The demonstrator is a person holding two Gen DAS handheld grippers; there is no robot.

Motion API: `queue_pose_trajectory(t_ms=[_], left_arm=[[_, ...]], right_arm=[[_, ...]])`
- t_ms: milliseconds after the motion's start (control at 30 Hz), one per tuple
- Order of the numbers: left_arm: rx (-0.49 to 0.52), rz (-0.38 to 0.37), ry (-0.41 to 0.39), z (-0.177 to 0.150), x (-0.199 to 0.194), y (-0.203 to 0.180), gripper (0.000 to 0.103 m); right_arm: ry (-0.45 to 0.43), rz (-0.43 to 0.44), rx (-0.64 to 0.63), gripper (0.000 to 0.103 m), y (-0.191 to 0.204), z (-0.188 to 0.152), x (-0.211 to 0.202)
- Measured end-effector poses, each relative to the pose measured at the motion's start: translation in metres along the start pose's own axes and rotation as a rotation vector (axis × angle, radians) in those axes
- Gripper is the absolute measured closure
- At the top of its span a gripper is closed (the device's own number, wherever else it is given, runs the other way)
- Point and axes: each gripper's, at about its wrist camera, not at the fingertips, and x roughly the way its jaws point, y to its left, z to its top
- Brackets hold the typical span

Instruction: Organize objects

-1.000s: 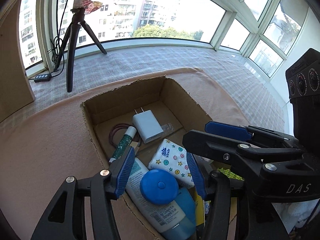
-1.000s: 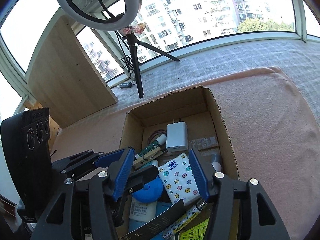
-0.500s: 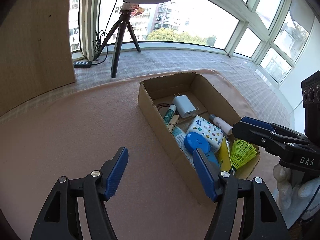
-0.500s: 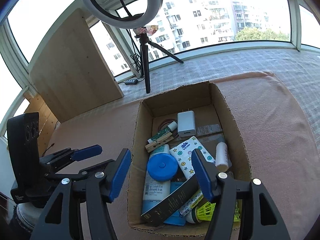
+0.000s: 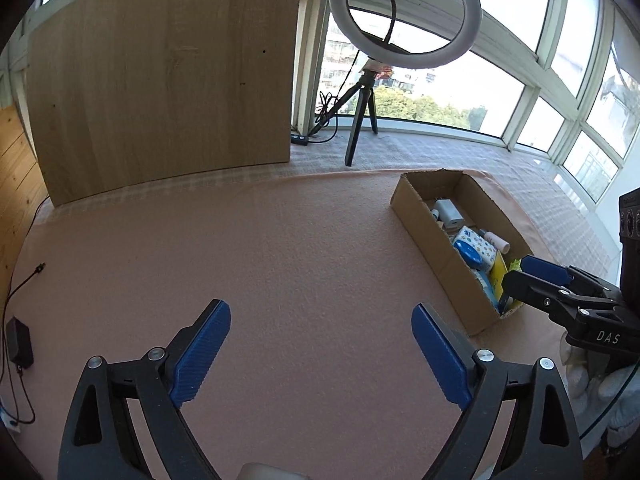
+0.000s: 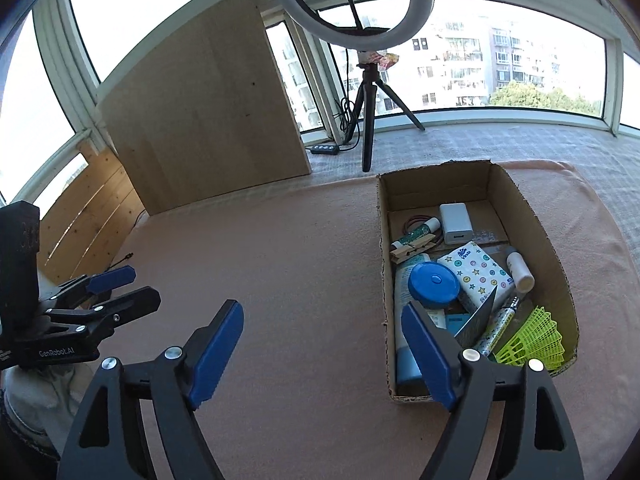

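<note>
One box [image 6: 472, 184] holds one charger [image 6: 455, 223], one tissue pack [image 6: 476, 276], one blue lid [image 6: 434, 283], one shuttlecock [image 6: 532, 338]; both grippers' fingers [image 5: 202, 354] spread, empty.

One cardboard box [image 6: 532, 216] sits at the right of the frame. Inside are one white charger [image 6: 455, 223], one wooden clothespin [image 6: 412, 249], one round blue lid [image 6: 434, 284], one tissue pack [image 6: 478, 274], one small white bottle [image 6: 519, 270] and one green shuttlecock [image 6: 534, 336]. Two grippers show, the left gripper [image 5: 320, 340] and the right gripper [image 6: 322, 338].
</note>
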Motion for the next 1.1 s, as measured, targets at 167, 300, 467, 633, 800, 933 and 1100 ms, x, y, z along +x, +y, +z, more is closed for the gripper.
queue_pose_trajectory(t_ms=[167,300,467,633,800,933,1100], left_arm=[[-0.036,0.059,-0.016,-0.020,-0.029,0.027,0.004],[-0.072,0.125,-0.023,-0.034,-0.049,0.048,0.000],[-0.126,0.150,-0.026,-0.049,-0.061,0.067,0.000],[-0.150,0.162,0.003,-0.063,-0.064,0.075,0.000],[-0.141,0.166,0.021,-0.072,-0.059,0.075,0.000],[-0.130,0.155,0.036,-0.076,-0.056,0.073,0.000],[-0.131,0.159,0.030,-0.077,-0.057,0.069,0.000]], right_arm=[[0.006,-0.028,-0.038,0.023,0.039,-0.010,-0.002],[0.018,-0.091,-0.071,0.023,0.065,-0.019,-0.002],[-0.011,-0.168,-0.102,0.023,0.089,-0.029,-0.004],[-0.016,-0.163,-0.106,0.023,0.107,-0.037,-0.005],[-0.023,-0.161,-0.111,0.023,0.121,-0.045,-0.007],[-0.027,-0.164,-0.115,0.022,0.127,-0.048,-0.008],[-0.036,-0.174,-0.111,0.022,0.129,-0.049,-0.011]])
